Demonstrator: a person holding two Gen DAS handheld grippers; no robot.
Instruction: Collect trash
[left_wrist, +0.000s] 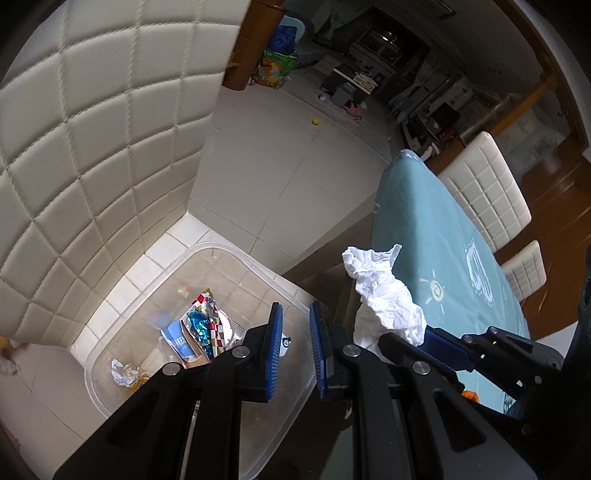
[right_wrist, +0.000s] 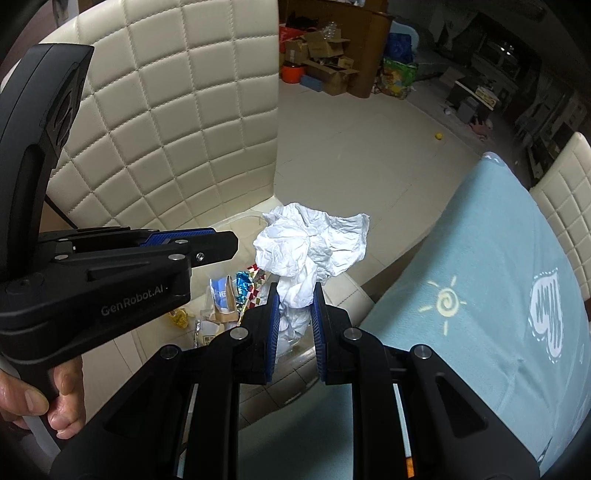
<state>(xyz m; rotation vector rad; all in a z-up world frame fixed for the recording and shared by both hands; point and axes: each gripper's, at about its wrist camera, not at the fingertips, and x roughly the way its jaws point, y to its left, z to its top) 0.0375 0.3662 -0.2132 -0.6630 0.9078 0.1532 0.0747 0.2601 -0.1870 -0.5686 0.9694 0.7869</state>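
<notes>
A clear plastic bin (left_wrist: 110, 343) stands on a white chair seat and holds several wrappers and a crumpled paper (left_wrist: 123, 373). My left gripper (left_wrist: 295, 314) is open and empty above the bin's right side. My right gripper (right_wrist: 295, 295) is shut on a crumpled white tissue (right_wrist: 310, 240) and holds it above the bin's edge, next to the table. In the left wrist view the tissue (left_wrist: 380, 291) and the right gripper (left_wrist: 439, 339) show at right. The left gripper (right_wrist: 207, 240) shows in the right wrist view, over the trash (right_wrist: 229, 295).
A quilted cream chair back (left_wrist: 92, 147) rises behind the bin. A table with a light blue cloth (right_wrist: 480, 295) is at right, with more cream chairs (left_wrist: 484, 184) beyond it. Boxes and bags (right_wrist: 325, 66) stand far across the tiled floor.
</notes>
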